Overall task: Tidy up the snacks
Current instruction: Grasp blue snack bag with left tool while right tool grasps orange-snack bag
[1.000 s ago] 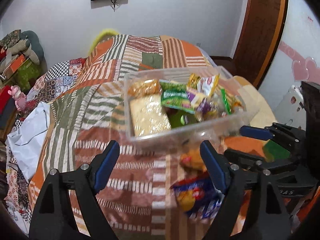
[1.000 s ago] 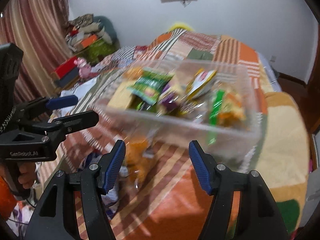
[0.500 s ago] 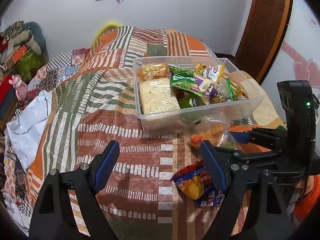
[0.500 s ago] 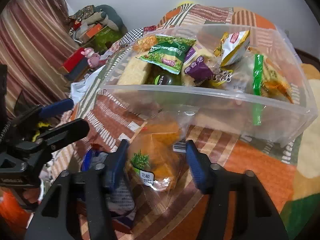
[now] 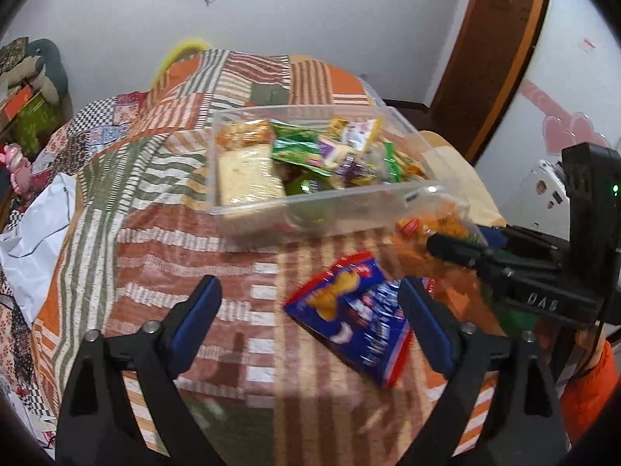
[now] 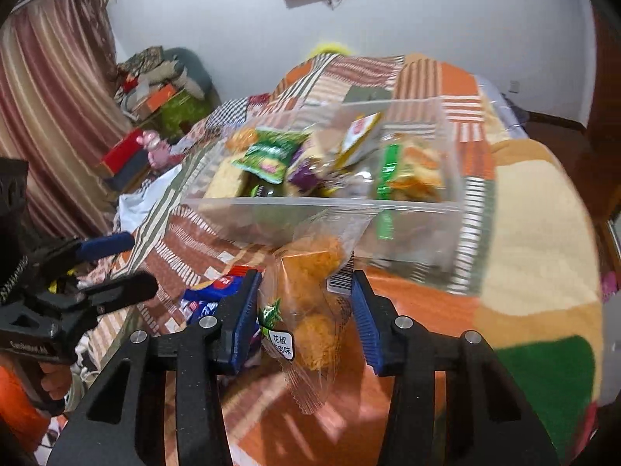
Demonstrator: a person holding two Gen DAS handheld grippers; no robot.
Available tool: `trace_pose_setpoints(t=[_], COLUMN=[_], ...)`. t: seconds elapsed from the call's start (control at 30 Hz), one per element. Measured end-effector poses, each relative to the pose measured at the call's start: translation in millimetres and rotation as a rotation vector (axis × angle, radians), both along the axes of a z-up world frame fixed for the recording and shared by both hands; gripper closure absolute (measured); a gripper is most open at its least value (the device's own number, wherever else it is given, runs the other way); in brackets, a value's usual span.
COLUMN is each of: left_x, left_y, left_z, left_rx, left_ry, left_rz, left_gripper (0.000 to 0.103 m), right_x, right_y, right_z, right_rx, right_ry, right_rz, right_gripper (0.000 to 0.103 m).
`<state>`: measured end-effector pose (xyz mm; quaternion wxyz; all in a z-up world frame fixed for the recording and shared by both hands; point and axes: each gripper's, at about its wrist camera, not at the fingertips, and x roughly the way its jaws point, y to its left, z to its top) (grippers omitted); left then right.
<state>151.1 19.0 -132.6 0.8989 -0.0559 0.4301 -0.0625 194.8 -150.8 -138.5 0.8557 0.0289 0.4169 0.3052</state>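
A clear plastic bin (image 5: 248, 209) (image 6: 446, 229) full of snack packets sits on the patchwork bedspread. My right gripper (image 6: 304, 310) is shut on a clear bag of orange snacks (image 6: 314, 283) and holds it lifted just in front of the bin; the bag also shows in the left wrist view (image 5: 431, 229). A blue chip bag (image 5: 357, 310) (image 6: 211, 295) lies on the bedspread below the bin. My left gripper (image 5: 310, 326) is open and empty, with the blue bag between its fingers and toward the right one.
The bedspread (image 5: 155, 178) covers the bed. A white plastic bag (image 5: 35, 233) lies at its left edge. Boxes and soft toys (image 6: 155, 89) pile by the striped curtain. A wooden door (image 5: 493, 50) stands at the right.
My right gripper has closed on the orange snack bag and lifted it off the bedspread. My left gripper has shifted so the blue chip bag sits between its fingers.
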Motion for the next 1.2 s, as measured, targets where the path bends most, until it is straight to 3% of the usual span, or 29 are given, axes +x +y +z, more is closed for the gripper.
trace_pose_setpoints(t=[0.17,0.4,0.53,0.63,0.83,0.97,1.2], left_x=[-3,7,20,27,24,17,12], left_y=[-28,-58,-61,-54,-43,-38,-29], left_z=[-10,-51,-76,-86,-79,-67,-22], left_rx=[0.025,0.048,0.091,0.059,0.047,0.036,0.013], left_ry=[0.029,0.134,0.180,0.183,0.135,0.109,0.012], left_rz=[-0.067,-0.118,-0.067,-0.024,-0.017,-0.026,-0.027], left_gripper=[0.007,0.007,0.007,0.008,0.034,0.037,0.037], right_x=[-6,-12,-14,-15,-14,-12,-4], right_y=[-23,-48,-51,-51,-47,-46,-46], right_z=[8,9,6,4,4,8,21], right_rx=[0.010,0.036,0.041,0.045,0.037,0.053,0.081], right_ry=[-0.020,-0.009,0.001,0.007,-0.005,-0.017,-0.056], right_rz=[-0.053,-0.102,-0.110,-0.107,-0.097,-0.096,-0.102], right_gripper=[0.060,0.060,0.060,0.060,0.060,0.060,0.060])
